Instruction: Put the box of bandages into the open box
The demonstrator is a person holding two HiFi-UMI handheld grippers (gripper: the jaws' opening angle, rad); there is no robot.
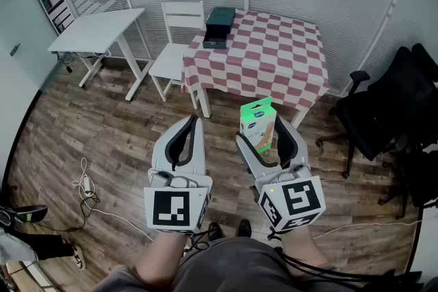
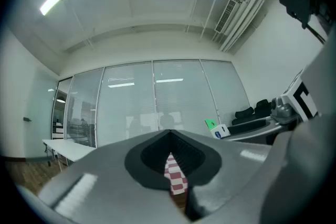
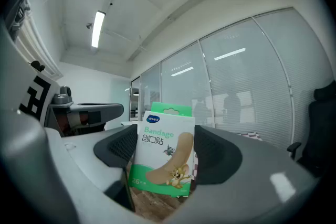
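The box of bandages is green and white, with a tan plaster strip and a blue logo printed on its face. The counter wears a red-and-white checked cloth, and the open box on it is dark green. The left claw and right claw are pale grey with black pads and black-and-white square markers. The floor is brown wood plank.

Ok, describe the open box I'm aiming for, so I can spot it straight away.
Look ahead to the table with the red-and-white checked cloth. The open box sits at the table's far left corner, right beside the white chair. It is dark green, and it is the only thing on the cloth.
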